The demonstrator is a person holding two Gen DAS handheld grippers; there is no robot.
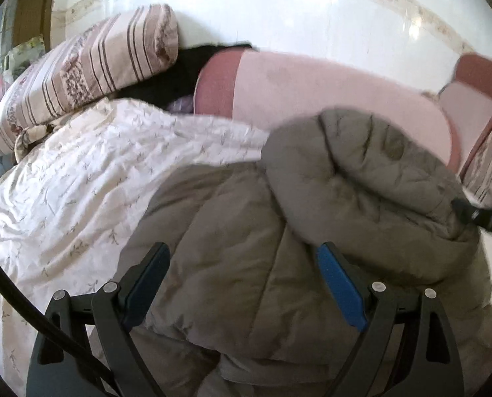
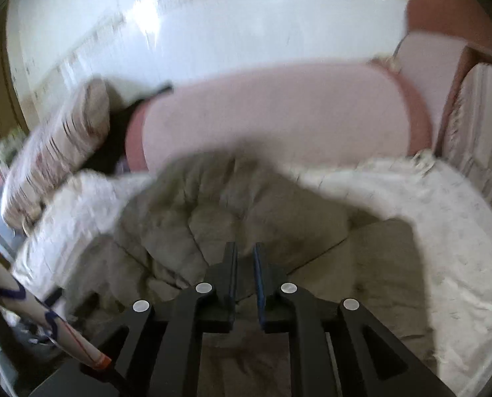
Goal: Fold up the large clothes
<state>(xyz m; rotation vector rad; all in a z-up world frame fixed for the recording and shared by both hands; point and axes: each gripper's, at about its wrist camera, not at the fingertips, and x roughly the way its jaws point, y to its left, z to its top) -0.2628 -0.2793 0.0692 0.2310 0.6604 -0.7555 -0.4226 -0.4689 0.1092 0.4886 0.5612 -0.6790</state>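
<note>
A grey-brown puffer jacket (image 1: 246,248) lies on a white patterned bedsheet (image 1: 64,182). My left gripper (image 1: 242,264) is open, its blue-padded fingers spread just above the jacket body. A padded part of the jacket (image 1: 362,172) is lifted and folded over toward the middle. My right gripper (image 2: 245,264) is shut on a fold of the jacket (image 2: 213,205) and holds it up over the rest; its black tip also shows at the right edge of the left wrist view (image 1: 477,218). The right wrist view is blurred by motion.
A striped pillow (image 1: 80,76) lies at the far left of the bed. A long pink bolster (image 1: 328,99) runs along the white wall. A dark garment (image 1: 179,76) sits between them. A brown headboard (image 2: 451,26) stands at the right.
</note>
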